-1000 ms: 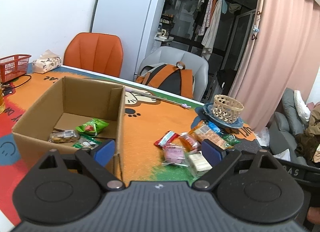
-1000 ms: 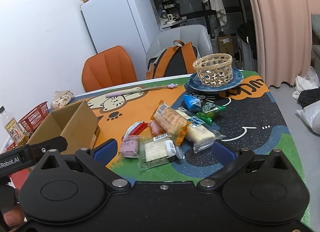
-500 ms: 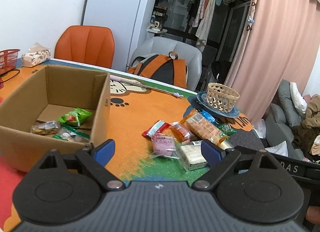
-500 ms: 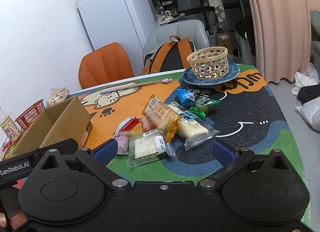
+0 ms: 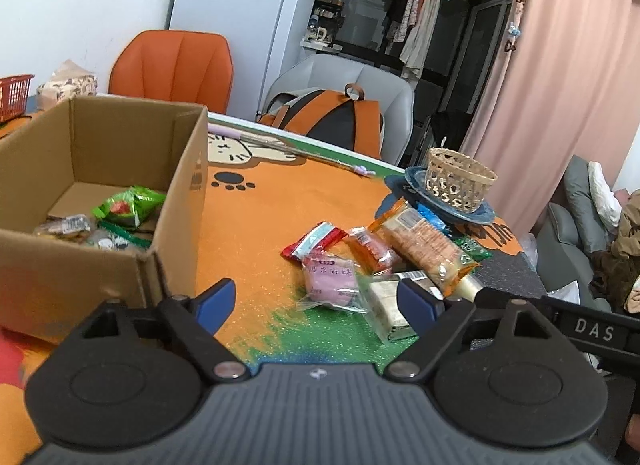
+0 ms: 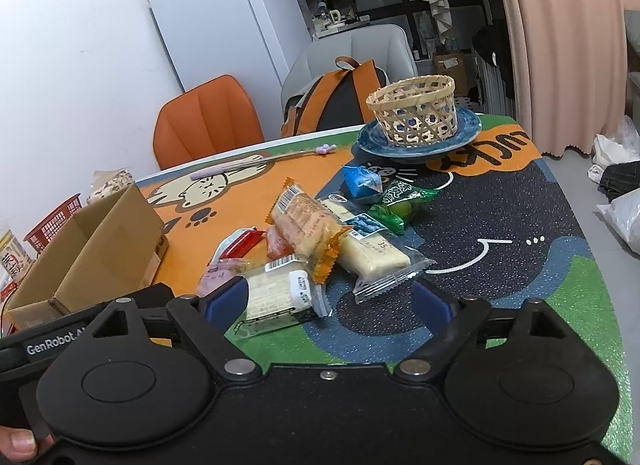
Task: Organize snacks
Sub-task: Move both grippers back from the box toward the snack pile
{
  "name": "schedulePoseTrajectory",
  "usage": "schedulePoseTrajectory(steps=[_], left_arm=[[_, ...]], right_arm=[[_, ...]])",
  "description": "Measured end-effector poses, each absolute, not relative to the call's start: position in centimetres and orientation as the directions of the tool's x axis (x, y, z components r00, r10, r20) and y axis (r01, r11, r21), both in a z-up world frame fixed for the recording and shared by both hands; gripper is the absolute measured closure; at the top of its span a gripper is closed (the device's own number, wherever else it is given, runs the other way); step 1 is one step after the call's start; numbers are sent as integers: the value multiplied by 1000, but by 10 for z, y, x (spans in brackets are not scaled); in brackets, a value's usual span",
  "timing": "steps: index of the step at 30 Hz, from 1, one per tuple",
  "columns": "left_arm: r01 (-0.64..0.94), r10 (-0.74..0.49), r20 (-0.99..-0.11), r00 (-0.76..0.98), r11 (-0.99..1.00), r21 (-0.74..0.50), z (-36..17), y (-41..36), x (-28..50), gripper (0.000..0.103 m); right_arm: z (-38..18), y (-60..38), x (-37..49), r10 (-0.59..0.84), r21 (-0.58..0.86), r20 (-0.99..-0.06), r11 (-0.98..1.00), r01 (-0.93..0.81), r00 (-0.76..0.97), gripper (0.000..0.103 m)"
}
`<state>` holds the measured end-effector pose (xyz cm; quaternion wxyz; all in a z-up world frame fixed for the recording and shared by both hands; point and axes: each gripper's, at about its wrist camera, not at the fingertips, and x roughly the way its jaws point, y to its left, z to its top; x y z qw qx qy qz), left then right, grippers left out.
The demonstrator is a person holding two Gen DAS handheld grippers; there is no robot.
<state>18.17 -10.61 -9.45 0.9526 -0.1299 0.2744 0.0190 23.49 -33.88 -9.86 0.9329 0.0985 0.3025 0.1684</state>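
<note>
While loose on the mat, heaped near the cardboard box (image 5: 120, 201): snacks (image 6: 312, 241), likely waiting for boxing beside those already inside. Hovering over the pile, spread and empty: left gripper (image 5: 318, 301) and right gripper (image 6: 330, 299). Just narrowed, nothing between either pair of jaws; closer and lower than a second ago
</note>
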Motion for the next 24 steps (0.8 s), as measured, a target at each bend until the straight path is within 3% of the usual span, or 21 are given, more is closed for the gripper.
schedulePoseTrajectory(steps=[10,22,24], left_arm=[[-170,-3,-539,843,948,-270,-113,-112,193,25],[-250,52,-536,843,919,-305,-126,-113,210,28],[-255,54,-540,840,917,-306,-128,-111,212,33]], right_arm=[[-107,-342,248,389,311,-542,916,-252,745,25],[-108,-326,255,429,321,-544,900,-294,721,27],[-107,-323,257,432,320,-544,899,-299,719,27]])
